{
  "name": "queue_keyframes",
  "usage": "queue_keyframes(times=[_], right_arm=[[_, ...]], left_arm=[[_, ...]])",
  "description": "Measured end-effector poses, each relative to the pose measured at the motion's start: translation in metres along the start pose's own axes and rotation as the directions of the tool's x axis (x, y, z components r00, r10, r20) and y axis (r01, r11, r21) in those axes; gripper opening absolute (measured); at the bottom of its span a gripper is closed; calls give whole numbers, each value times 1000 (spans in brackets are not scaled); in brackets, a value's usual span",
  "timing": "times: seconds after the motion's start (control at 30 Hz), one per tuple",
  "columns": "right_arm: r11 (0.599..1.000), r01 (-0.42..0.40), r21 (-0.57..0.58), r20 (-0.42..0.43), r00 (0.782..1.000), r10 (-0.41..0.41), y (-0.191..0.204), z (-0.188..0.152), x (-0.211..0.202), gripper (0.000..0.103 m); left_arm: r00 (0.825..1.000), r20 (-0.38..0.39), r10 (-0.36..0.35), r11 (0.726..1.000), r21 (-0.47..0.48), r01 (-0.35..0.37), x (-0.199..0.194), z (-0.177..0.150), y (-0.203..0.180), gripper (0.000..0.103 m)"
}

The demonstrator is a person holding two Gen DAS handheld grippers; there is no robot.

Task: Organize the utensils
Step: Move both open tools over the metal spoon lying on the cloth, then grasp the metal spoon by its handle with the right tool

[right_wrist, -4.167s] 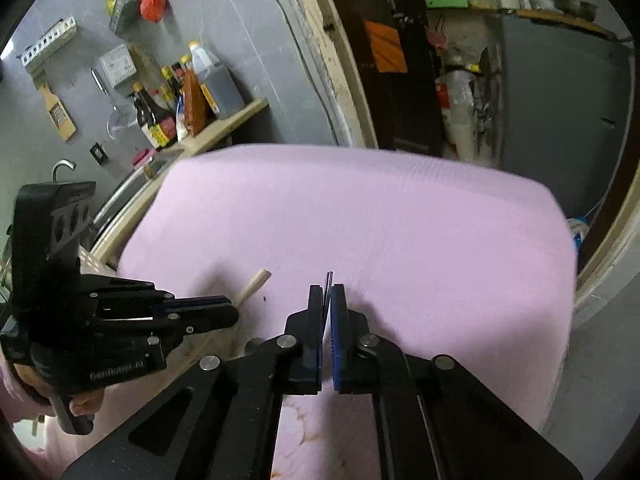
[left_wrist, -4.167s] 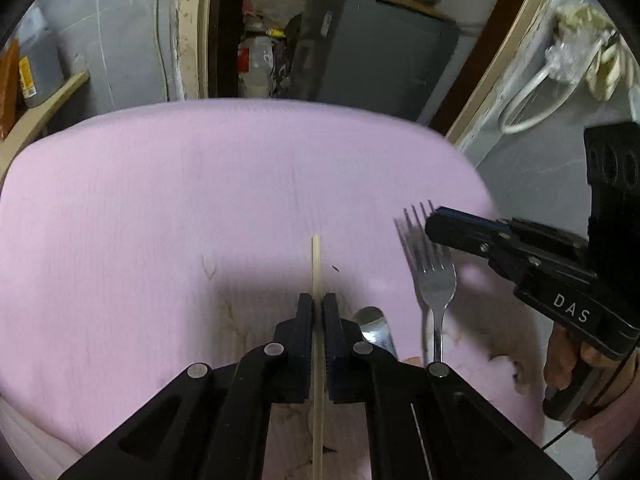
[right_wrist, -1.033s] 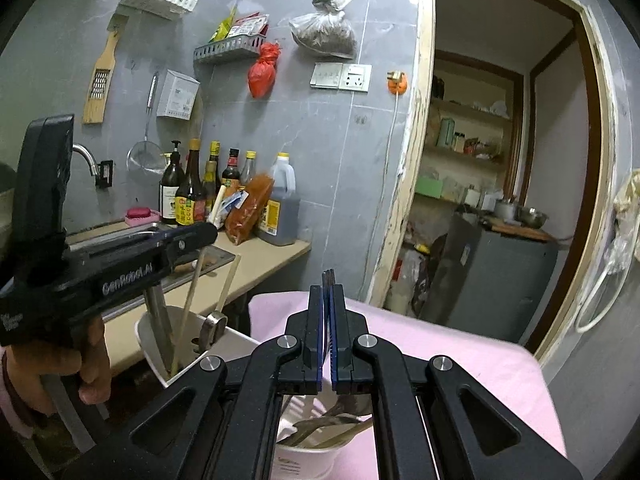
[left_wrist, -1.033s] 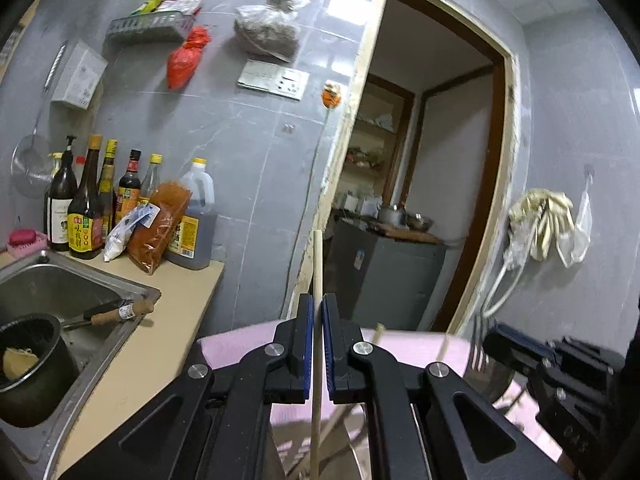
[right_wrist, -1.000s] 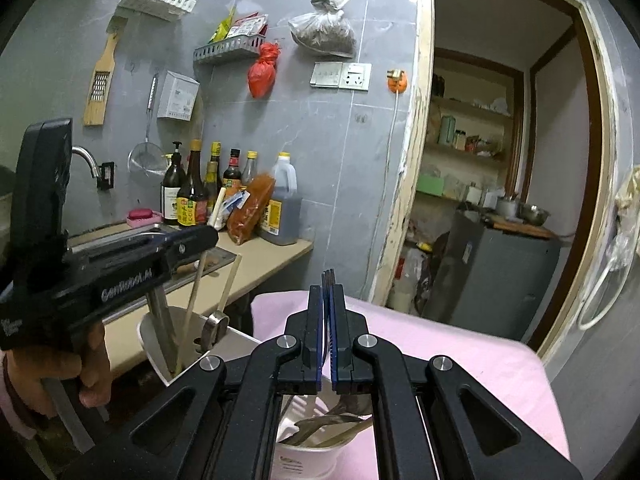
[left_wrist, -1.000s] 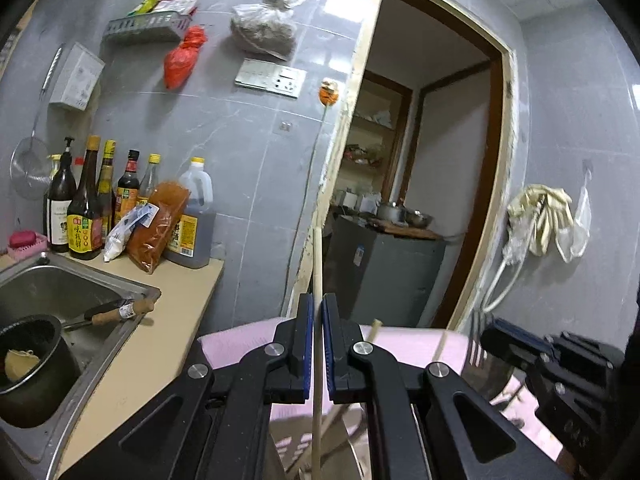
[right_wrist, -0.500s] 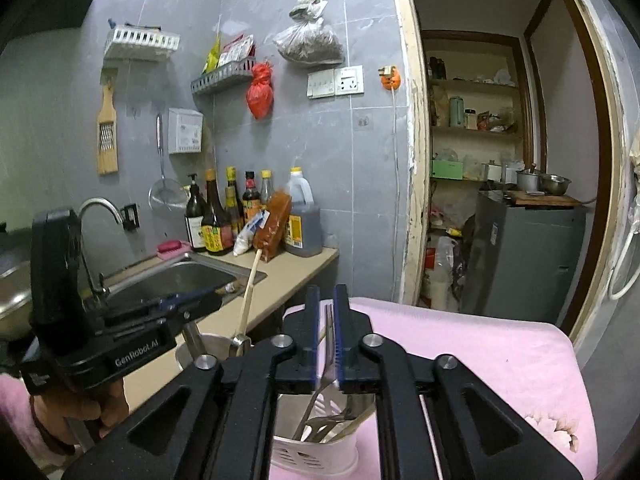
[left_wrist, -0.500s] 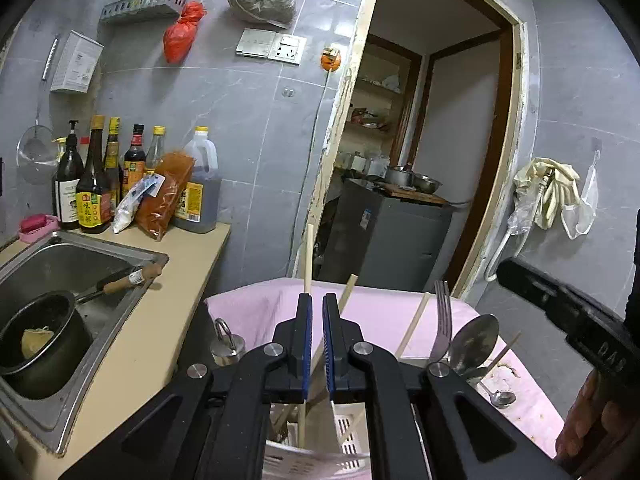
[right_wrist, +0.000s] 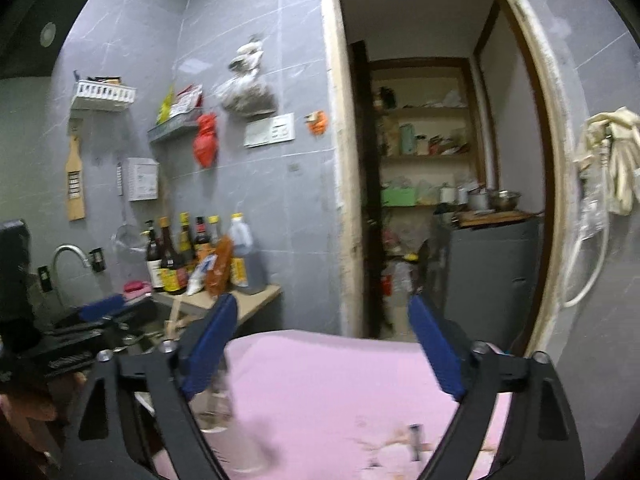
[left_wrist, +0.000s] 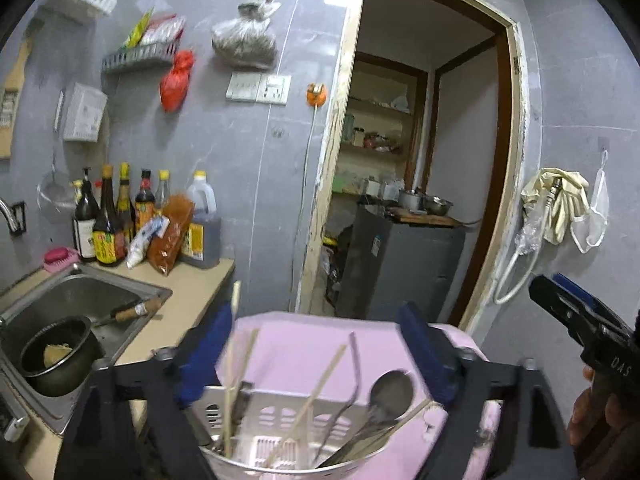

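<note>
Two grippers hang over a pink cloth in a grey-tiled kitchen, both with fingers spread wide and nothing between them. The left gripper sits directly above a pale slotted holder that stands on the cloth at the bottom of the left wrist view. Inside the holder, several wooden chopsticks lean at different angles, a fork stands with its handle down, and a spoon rests bowl up against the right side. One chopstick rises past the blue pad of the left finger; whether it touches the pad cannot be told.

The right gripper faces the doorway, its blue pads wide apart over the cloth, where a small dark item, too blurred to identify, lies near the lower edge. In the left wrist view its black body appears at the far right, held in a hand. In the right wrist view the left tool's body shows at the far left.

Left of the cloth runs a counter with a steel sink holding a dark pot. Sauce bottles line the wall behind it.
</note>
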State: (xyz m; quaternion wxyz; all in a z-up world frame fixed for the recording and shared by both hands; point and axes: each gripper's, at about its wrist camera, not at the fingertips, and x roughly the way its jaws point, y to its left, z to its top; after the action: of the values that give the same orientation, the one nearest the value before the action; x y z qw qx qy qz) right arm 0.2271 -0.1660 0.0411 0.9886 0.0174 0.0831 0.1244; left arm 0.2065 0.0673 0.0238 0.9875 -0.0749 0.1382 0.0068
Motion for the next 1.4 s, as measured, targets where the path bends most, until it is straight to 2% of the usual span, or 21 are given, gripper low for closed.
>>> queue_keyframes(times=[0.07, 0.17, 0.4, 0.7, 1.0, 1.17, 1.33, 1.4], right_arm=[[1000, 14, -9, 18, 1000, -14, -18, 2, -6, 102], [999, 30, -20, 22, 999, -29, -43, 4, -12, 102], [997, 47, -55, -14, 999, -48, -98, -7, -15, 102], [996, 27, -83, -155, 987, -39, -160, -42, 1, 102], [999, 27, -47, -229, 973, -37, -195, -71, 17, 102], [1000, 5, 5, -319, 948, -3, -207, -89, 39, 102], [995, -63, 79, -429, 899, 91, -210, -111, 72, 101], [991, -95, 97, -466, 875, 130, -207, -121, 86, 95]], left_arm=[[999, 29, 30, 1000, 1, -30, -3, 1, -16, 103], [997, 58, 51, 999, 7, -51, -6, -1, -41, 103], [995, 59, 76, 994, 68, -80, -1, -15, -97, 103], [999, -35, 37, 994, 107, -33, 23, -43, -153, 103], [992, -128, 21, 993, 116, -6, 52, -70, -178, 103], [982, -186, 29, 995, 99, -11, 66, -85, -180, 103], [965, -254, 65, 995, 93, -43, 80, -104, -176, 103], [954, -285, 87, 994, 84, -65, 87, -113, -171, 103]])
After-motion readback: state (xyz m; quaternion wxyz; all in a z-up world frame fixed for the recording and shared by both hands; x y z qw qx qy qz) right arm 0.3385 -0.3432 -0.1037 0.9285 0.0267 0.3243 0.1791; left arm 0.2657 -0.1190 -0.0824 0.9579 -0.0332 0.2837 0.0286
